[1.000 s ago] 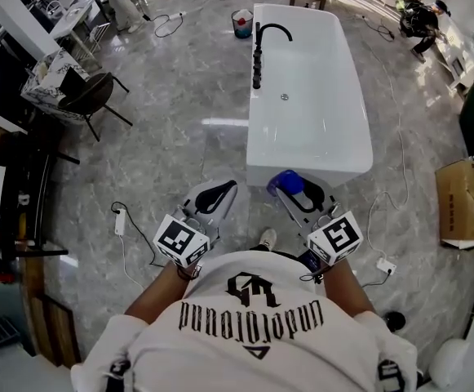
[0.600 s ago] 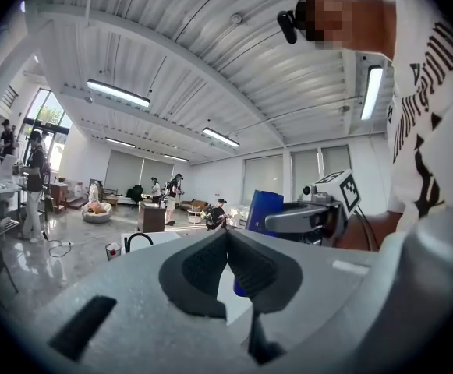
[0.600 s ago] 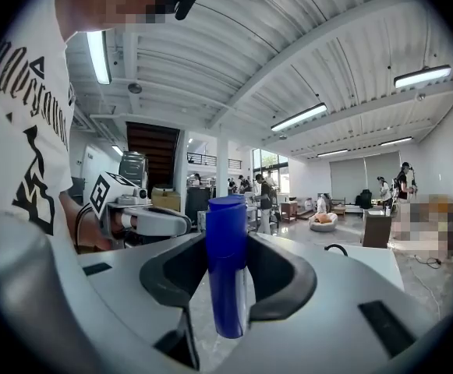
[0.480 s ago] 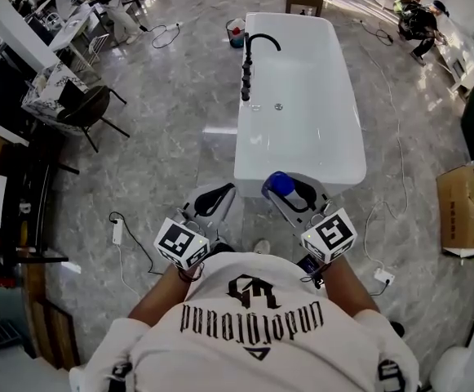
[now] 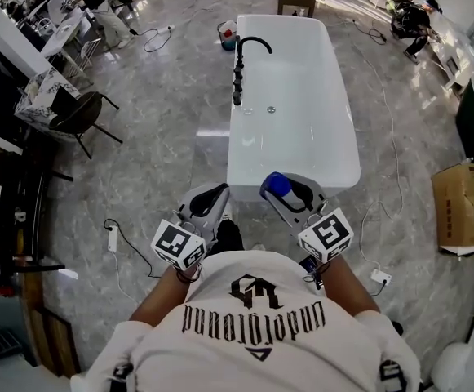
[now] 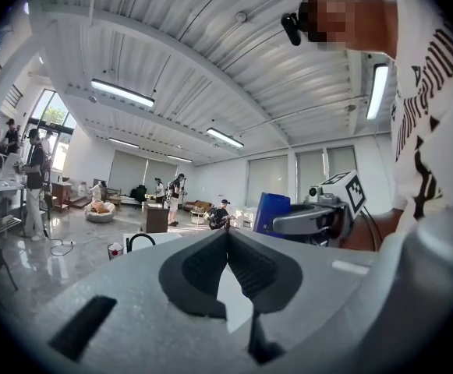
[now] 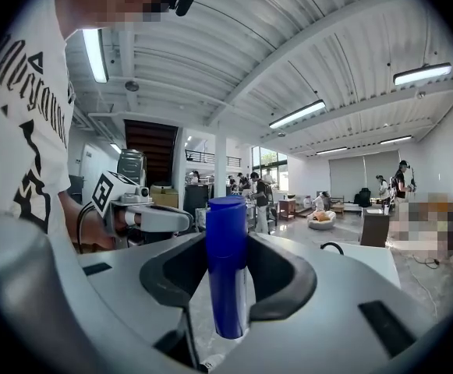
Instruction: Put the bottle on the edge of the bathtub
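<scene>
The right gripper's (image 7: 228,265) jaws stand wide, pinching a plain blue bottle (image 7: 226,271) upright between the pads. The left gripper's (image 6: 226,236) jaws are pressed together on nothing.

In the head view the white bathtub (image 5: 344,149) has slid down the picture toward the person over the last second, while both grippers keep the same pose in front of the chest. The bottle's cap (image 5: 276,184) now overlaps the tub's 6 o'clock end; a second ago it was short of that end. The walk-up looks nearly done, and the bottle is not yet set down. The black faucet (image 5: 238,76) stands on the rim at the tub's 9 o'clock side, well apart from the bottle.

No label or brand shows on the bottle. The person's shirt bears Gothic lettering, too distorted to read with confidence. The marker cubes carry only black-and-white squares.
</scene>
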Motion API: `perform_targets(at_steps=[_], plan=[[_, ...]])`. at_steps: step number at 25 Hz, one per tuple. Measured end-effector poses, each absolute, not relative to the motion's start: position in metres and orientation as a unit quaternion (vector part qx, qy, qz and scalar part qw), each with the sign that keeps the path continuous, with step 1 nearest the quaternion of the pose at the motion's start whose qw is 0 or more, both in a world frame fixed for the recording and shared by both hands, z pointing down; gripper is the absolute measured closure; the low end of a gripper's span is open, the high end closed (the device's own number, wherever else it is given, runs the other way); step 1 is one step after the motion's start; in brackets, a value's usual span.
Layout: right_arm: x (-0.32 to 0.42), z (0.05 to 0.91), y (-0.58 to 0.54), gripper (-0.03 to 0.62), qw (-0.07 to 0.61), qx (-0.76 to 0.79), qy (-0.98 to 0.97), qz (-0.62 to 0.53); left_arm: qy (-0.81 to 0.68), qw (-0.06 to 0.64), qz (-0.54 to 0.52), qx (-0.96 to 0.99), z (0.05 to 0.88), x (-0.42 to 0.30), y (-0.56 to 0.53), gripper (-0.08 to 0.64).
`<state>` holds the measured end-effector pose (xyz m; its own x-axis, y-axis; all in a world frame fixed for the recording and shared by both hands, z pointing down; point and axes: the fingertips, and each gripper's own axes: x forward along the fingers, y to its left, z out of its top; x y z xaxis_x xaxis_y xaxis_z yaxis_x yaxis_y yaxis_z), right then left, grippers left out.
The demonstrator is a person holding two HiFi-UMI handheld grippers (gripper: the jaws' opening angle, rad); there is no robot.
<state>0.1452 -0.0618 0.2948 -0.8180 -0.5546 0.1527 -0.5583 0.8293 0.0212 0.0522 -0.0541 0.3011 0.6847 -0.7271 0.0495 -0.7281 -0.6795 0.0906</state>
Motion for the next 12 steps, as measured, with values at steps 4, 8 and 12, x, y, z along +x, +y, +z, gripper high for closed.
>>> perform_targets(at_steps=[4,8,12], plan=[[0.148,0.3,-0.074,0.436,0.081,0.297,-0.951,0.013,-0.39,0.05,0.002,0.92,0.305,0.056,-0.072,0.545],[0.144,0.301,-0.089,0.436,0.082,0.295,-0.952,0.014,-0.384,0.046,0.002,0.922,0.305,0.055,-0.091,0.545],[0.138,0.306,-0.105,0.436,0.083,0.296,-0.951,0.02,-0.382,0.049,0.003,0.923,0.308,0.051,-0.108,0.545]])
